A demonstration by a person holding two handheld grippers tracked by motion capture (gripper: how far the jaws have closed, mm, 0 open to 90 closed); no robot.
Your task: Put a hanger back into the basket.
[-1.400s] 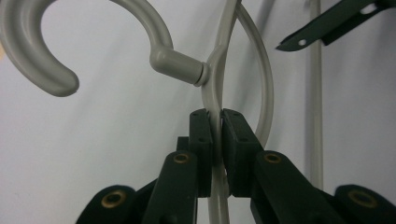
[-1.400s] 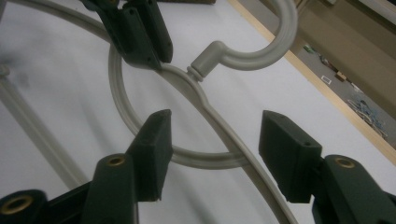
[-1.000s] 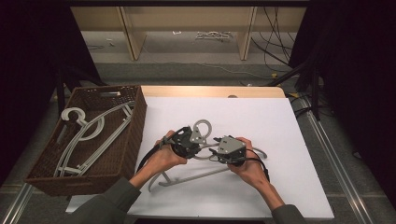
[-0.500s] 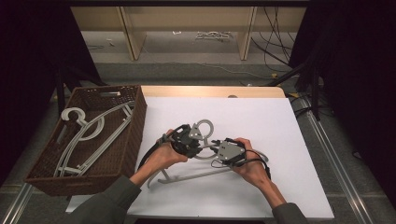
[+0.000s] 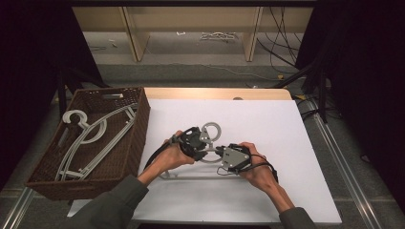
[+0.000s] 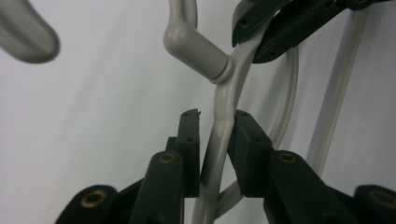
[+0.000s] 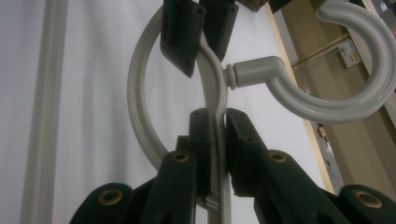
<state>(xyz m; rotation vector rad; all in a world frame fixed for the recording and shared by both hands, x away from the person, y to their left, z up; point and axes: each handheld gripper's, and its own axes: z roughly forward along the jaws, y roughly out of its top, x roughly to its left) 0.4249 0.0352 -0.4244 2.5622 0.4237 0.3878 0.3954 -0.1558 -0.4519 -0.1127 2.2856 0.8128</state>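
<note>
- Grey plastic hanger [image 5: 210, 143] lies on the white bench [image 5: 286, 143], centre of the high view, hook loop pointing toward the top of the frame, bottom bar toward the person.
- Right tongs [image 5: 220, 151] sit just right of centre in the high view, clamped on the hanger's shoulder rail close under the hook neck.
- Right gripper view: both black pads pressed flat on the grey rail [image 7: 215, 135], no gap either side. Hook [image 7: 345, 65] curls off to the upper right, its collar just above the pads.
- Left tongs [image 5: 204, 143] come in from the left of centre in the high view, on the same rail, other side of the hook neck.
- Left gripper view: rail [image 6: 217, 144] runs between the jaws. Right pad touches it, left pad stands a little off with a sliver of gap. Jaws have just been opening slightly, rail between them; not a firm clamp.
- Same view, upper right: the right tongs' jaws grip the rail just past the neck collar, so the two tongs sit near each other.
- Brown wicker basket [image 5: 138, 138] at left of the high view, just beside the bench's white sheet, well apart from the hands. More grey hangers [image 5: 95, 133] lie in it.
- Both hands [image 5: 174, 155] rest low over the bench, sleeves entering from the bottom edge.
</note>
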